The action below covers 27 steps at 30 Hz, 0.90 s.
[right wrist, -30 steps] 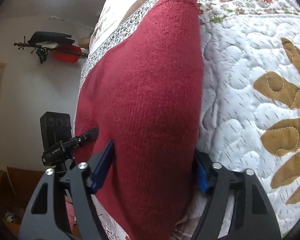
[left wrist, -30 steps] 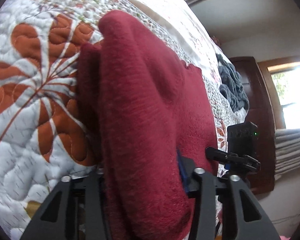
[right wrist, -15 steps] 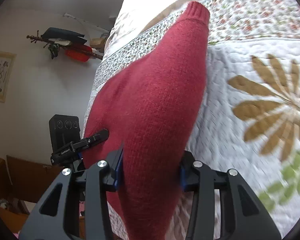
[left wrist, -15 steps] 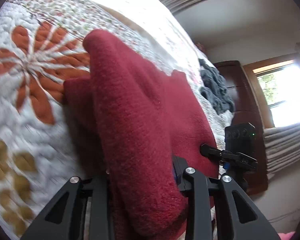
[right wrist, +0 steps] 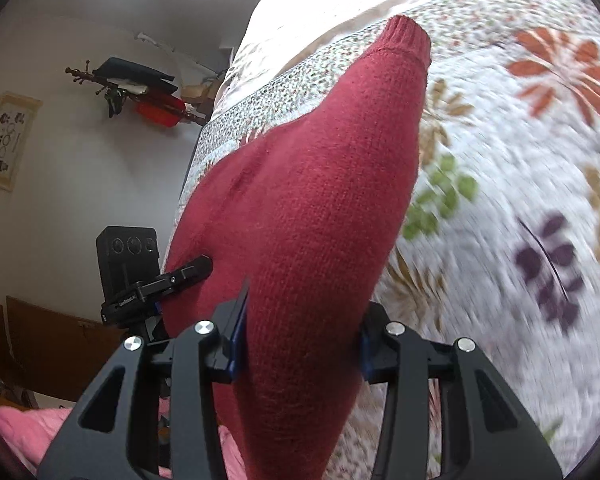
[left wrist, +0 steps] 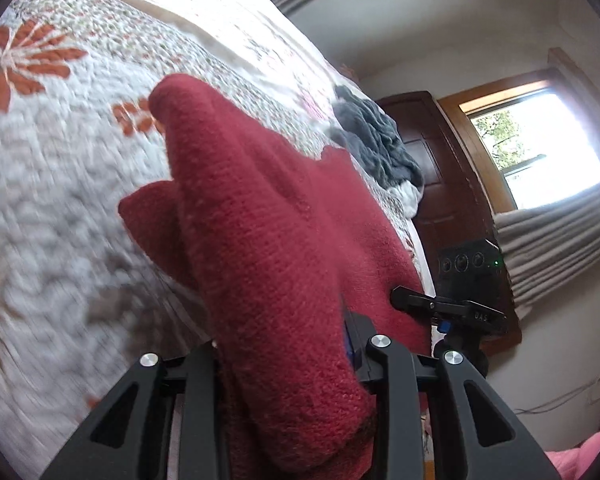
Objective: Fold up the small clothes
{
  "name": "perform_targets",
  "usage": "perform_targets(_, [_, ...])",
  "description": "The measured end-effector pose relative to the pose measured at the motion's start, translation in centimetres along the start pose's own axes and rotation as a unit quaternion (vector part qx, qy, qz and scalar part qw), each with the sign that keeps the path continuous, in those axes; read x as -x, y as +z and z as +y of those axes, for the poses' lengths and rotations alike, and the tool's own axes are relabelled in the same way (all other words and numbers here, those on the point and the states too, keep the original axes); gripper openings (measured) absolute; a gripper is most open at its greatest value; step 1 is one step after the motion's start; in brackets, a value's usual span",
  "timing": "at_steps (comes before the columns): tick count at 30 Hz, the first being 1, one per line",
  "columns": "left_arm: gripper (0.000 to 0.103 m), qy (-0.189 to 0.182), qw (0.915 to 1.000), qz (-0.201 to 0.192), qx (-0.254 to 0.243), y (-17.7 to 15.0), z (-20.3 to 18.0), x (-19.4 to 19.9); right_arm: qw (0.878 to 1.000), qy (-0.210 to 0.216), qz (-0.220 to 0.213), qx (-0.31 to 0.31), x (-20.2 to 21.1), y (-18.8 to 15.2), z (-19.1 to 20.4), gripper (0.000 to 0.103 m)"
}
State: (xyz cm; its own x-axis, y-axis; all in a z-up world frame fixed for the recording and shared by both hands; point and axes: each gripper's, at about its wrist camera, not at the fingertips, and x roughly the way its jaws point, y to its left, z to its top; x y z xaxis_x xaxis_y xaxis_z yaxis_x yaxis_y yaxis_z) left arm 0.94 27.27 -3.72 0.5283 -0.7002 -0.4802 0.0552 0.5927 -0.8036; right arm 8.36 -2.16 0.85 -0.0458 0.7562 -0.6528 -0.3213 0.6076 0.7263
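A dark red knitted sweater [left wrist: 260, 248] hangs lifted above the quilted bed. My left gripper [left wrist: 284, 356] is shut on a thick fold of it, and the fabric bulges over the fingers and hides the pads. In the right wrist view the same red sweater [right wrist: 320, 208] stretches away, its ribbed cuff [right wrist: 408, 36] pointing toward the far side of the bed. My right gripper [right wrist: 300, 340] is shut on that sweater, blue pads pressing both sides of the knit.
A floral quilt [left wrist: 60, 152] covers the bed [right wrist: 520, 200]. A grey heap of cloth [left wrist: 376, 148] lies at the far bed edge by a dark wooden cabinet [left wrist: 448, 184]. Pink fabric [right wrist: 24, 428] lies low at the left. A window [left wrist: 540, 140] with curtains stands right.
Both grippers have risen and pulled back with the sweater, which now hangs clear of the quilt. The bed has dropped farther away in both views.
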Motion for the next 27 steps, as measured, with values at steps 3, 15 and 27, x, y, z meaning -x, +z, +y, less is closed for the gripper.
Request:
perform_targets(3, [0.03,0.006,0.9999,0.007,-0.005,-2.6,-1.6,-1.2,1.0,-0.003,-0.001,-0.001,1.1,-2.5,-0.8,0.041])
perform_targets(15, [0.031,0.076,0.9952,0.049,-0.036,-10.6,0.7,-4.1,0.999,-0.023,0.018,-0.032,-1.7,-10.4,-7.5,0.041])
perform_targets(27, [0.05,0.108,0.9915,0.069,-0.026,-11.9,1.8,-3.4,0.996,-0.006,-0.012,-0.087,0.1,-14.7,-10.4,0.071])
